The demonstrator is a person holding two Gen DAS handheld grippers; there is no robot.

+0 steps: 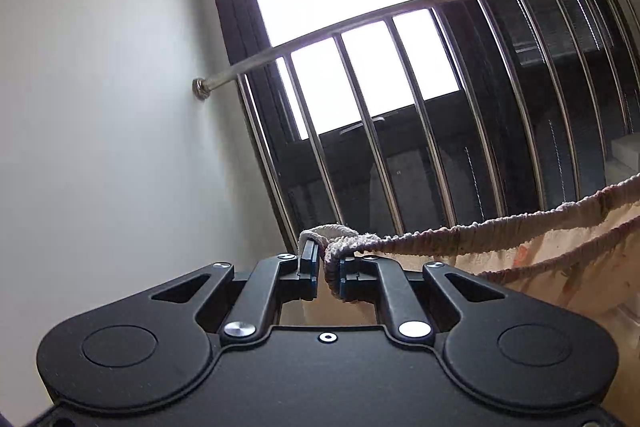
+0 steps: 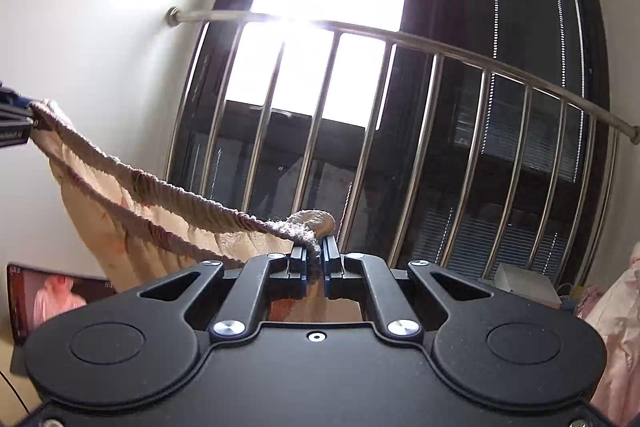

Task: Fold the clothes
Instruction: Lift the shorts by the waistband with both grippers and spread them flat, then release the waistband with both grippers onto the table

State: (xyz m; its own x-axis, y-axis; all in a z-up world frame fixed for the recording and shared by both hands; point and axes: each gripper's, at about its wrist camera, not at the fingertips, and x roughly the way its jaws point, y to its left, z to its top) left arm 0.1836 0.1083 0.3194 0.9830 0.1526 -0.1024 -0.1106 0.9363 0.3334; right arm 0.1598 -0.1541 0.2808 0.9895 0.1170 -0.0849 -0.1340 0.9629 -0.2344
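A cream garment [image 1: 568,267] with a gathered elastic waistband [image 1: 480,231] hangs in the air, stretched between both grippers. My left gripper [image 1: 326,263] is shut on one end of the waistband, which bunches over its fingers. My right gripper [image 2: 316,253] is shut on the other end of the waistband [image 2: 168,195]. The garment [image 2: 132,247] sags below the band and shows faint orange marks. The left gripper [image 2: 14,123] shows at the left edge of the right wrist view, higher than the right one. The garment's lower part is hidden behind the gripper bodies.
A dark window with a steel rail [image 2: 400,39] and vertical bars [image 1: 424,131] fills the background, bright sky above. White wall [image 1: 100,107] lies to the left. A screen or picture [image 2: 52,295] stands low left; a pink fabric pile [image 2: 616,315] and a small box [image 2: 524,281] sit low right.
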